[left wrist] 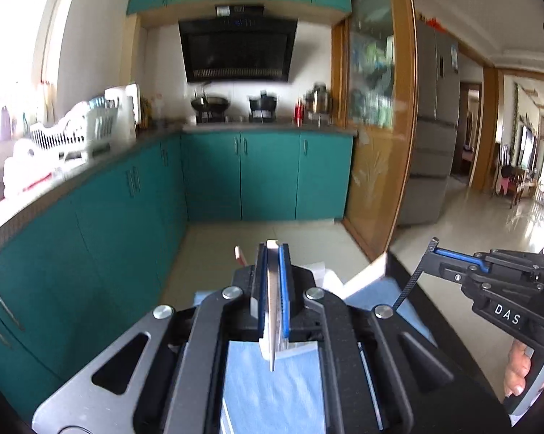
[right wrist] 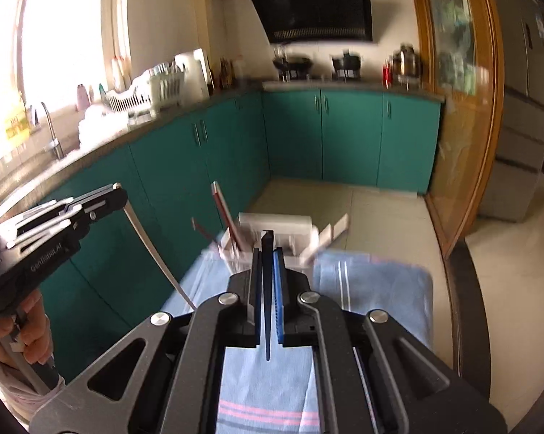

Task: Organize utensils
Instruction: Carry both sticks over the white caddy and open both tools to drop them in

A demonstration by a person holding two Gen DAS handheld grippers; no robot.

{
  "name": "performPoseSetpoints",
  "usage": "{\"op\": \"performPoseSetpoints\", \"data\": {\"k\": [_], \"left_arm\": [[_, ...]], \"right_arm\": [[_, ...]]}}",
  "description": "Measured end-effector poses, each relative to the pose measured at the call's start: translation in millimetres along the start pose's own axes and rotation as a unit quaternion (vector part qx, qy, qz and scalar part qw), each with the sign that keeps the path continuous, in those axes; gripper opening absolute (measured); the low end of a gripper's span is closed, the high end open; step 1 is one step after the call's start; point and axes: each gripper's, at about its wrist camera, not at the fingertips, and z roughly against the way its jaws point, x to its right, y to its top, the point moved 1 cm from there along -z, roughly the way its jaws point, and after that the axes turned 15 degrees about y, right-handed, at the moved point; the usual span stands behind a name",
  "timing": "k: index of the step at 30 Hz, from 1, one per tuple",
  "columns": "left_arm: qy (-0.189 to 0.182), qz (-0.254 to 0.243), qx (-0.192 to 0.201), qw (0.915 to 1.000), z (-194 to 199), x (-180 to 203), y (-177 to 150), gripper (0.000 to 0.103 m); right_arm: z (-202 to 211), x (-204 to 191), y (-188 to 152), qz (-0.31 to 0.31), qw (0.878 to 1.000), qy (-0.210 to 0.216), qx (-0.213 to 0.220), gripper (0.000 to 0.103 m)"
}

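Observation:
My left gripper [left wrist: 272,249] is shut on a slim silver-white chopstick [left wrist: 272,325] that runs back between its blue pads. In the right wrist view the same left gripper [right wrist: 118,190] sits at the left, and the pale chopstick [right wrist: 152,246] hangs down from it. My right gripper [right wrist: 268,240] is shut on a black chopstick [right wrist: 267,307]. From the left wrist view that right gripper [left wrist: 436,251] shows at the right with the black chopstick [left wrist: 413,278] slanting down. A white utensil holder [right wrist: 282,222] with several sticks in it stands on a blue towel [right wrist: 380,282], below and ahead of both grippers.
The towel covers a dark table with a black rim [right wrist: 467,289]. Teal cabinets [left wrist: 264,177] line the far wall and the left side. The counter carries a white dish rack [left wrist: 76,130] and pots [left wrist: 210,103]. A glass sliding door [left wrist: 373,137] and a fridge [left wrist: 431,126] stand to the right.

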Motion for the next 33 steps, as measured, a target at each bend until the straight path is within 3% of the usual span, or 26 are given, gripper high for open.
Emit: {"op": "performPoseSetpoints", "data": {"k": [6,9,12,17,20,25,33], "left_arm": [[-0.016,0.027,0.029,0.9991,-4,-2,56,0.006],[0.01,0.025,0.067,0.9974,-5,0,73,0.006],[0.017,0.03,0.071,0.9969,-17,5,81,0.006],[0.0,0.037,0.05,0.9981,-50,16,68,0.006],[0.009,0.028,0.036,0.9989,-70,24,51,0.006],[0.019,0.019,0.012,0.9996,-100,33,24,0.006],[0.023,0.008,-0.012,0.9996,-124,44,-10,0.006]], "right_arm": [[6,-2,67,0.015,0.998,0.001,0.055,0.007],[6,-3,90,0.028,0.996,0.0,0.089,0.007],[0,-3,100,0.047,0.993,-0.009,0.11,0.007],[-31,11,98,0.063,0.988,-0.068,0.121,0.007],[-47,27,89,0.044,0.991,-0.056,0.113,0.007],[-79,57,74,0.017,0.993,-0.073,0.087,0.007],[-110,73,46,-0.001,0.995,-0.077,0.065,0.007]]}}
